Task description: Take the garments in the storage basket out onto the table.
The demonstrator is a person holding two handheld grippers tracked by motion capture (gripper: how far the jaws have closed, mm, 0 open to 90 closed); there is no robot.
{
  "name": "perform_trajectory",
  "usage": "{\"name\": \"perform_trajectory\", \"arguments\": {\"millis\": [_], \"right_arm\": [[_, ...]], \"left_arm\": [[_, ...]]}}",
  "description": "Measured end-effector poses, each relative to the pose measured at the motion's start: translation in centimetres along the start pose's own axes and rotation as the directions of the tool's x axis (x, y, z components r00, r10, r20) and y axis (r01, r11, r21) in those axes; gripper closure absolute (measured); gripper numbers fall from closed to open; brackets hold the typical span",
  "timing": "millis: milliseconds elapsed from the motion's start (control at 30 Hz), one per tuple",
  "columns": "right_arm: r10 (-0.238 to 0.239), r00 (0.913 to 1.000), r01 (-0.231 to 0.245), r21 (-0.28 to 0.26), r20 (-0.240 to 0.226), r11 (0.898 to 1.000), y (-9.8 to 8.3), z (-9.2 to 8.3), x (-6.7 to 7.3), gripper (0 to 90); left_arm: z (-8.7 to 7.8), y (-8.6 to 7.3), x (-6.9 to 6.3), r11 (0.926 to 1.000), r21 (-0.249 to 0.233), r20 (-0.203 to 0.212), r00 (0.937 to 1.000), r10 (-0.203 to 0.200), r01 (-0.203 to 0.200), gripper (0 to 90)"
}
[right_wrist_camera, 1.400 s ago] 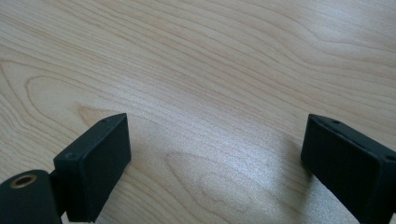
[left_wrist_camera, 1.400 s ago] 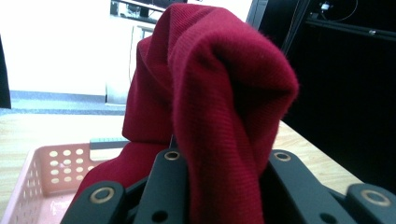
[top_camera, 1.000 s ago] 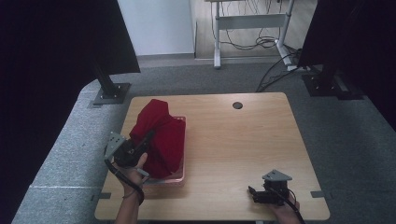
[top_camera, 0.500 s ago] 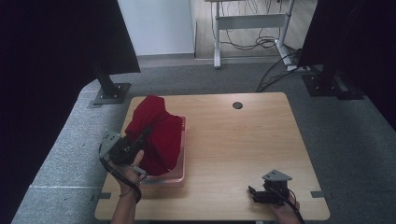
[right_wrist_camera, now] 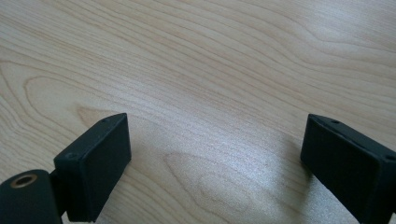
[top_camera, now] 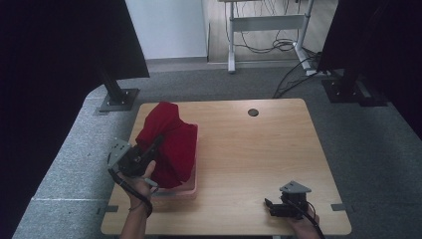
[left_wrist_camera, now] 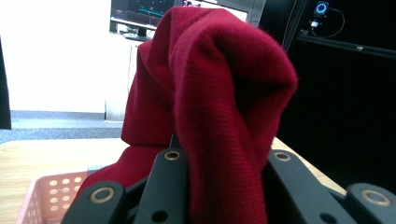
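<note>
In the high view, a red cloth [top_camera: 166,144] is seen heaped in and above a pink basket [top_camera: 193,185] that stands at the left near part of the wooden table [top_camera: 259,159]. The left gripper [top_camera: 149,149] is held at the cloth's left side, its jaws buried in the fabric, with the person's left hand [top_camera: 142,181] below it. The right gripper [top_camera: 271,206] is held low at the near right edge of the table, well apart from the basket, pointing left.

In the left gripper view, the red cloth [left_wrist_camera: 210,107] is shown clamped between the two black jaws, a thick fold standing up from them. The perforated wall of the pink basket [left_wrist_camera: 44,191] is seen at lower left, with the table [left_wrist_camera: 28,161] behind it.

In the right gripper view, the jaws are seen spread wide apart with nothing between them, just above the bare wood of the table [right_wrist_camera: 210,70].
</note>
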State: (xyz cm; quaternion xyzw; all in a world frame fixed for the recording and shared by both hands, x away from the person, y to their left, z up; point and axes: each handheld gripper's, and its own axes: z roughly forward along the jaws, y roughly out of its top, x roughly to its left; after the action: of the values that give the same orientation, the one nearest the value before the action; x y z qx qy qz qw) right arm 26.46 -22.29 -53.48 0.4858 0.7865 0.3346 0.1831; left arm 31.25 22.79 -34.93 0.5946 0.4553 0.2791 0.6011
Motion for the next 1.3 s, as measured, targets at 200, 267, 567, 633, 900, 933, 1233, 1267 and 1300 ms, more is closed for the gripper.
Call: {"name": "perform_trajectory", "arguments": {"millis": [200,267,567,633,900,933,1233,1267,1300], "right_arm": [[-0.001,1.0,0.001,-0.001,0.0,1.0,0.0,0.0,0.0,8.3],[-0.001,1.0,0.001,-0.001,-0.001,1.0,0.0,0.0,0.0,8.3],[-0.001,1.0,0.001,-0.001,-0.001,1.0,0.0,0.0,0.0,8.3],[-0.001,1.0,0.001,-0.001,-0.001,1.0,0.0,0.0,0.0,8.3],[-0.001,1.0,0.001,-0.001,-0.001,1.0,0.0,0.0,0.0,8.2],[-0.001,1.0,0.001,-0.001,-0.001,1.0,0.0,0.0,0.0,8.2],[-0.001,1.0,0.001,-0.001,-0.002,1.0,0.0,0.0,0.0,8.2],[-0.001,1.0,0.001,-0.001,-0.002,1.0,0.0,0.0,0.0,8.2],[-0.001,1.0,0.001,-0.001,-0.002,1.0,0.0,0.0,0.0,8.2]], "left_arm": [[0.3,0.0,-0.6,0.9999,0.009,0.019,0.9998,0.005,-0.005,76.7],[0.3,-0.1,-0.8,0.9999,0.009,0.023,0.9997,0.007,-0.007,76.7],[0.5,-0.3,-1.4,0.9999,0.014,0.037,0.9993,0.006,-0.007,76.7],[0.5,-0.3,-1.5,0.9999,0.015,0.04,0.9992,0.007,-0.007,76.7],[0.9,-0.2,-2.3,0.9997,0.017,0.052,0.9985,0.015,-0.016,76.7],[0.9,-0.2,-2.4,0.9997,0.018,0.053,0.9985,0.016,-0.017,76.7],[1.5,-0.4,-3.3,0.9992,0.032,0.068,0.9975,0.021,-0.023,76.6],[1.6,-0.4,-3.4,0.9991,0.034,0.071,0.9972,0.022,-0.025,76.7],[1.7,-0.4,-3.5,0.9991,0.035,0.073,0.9971,0.02,-0.023,76.7]]}}
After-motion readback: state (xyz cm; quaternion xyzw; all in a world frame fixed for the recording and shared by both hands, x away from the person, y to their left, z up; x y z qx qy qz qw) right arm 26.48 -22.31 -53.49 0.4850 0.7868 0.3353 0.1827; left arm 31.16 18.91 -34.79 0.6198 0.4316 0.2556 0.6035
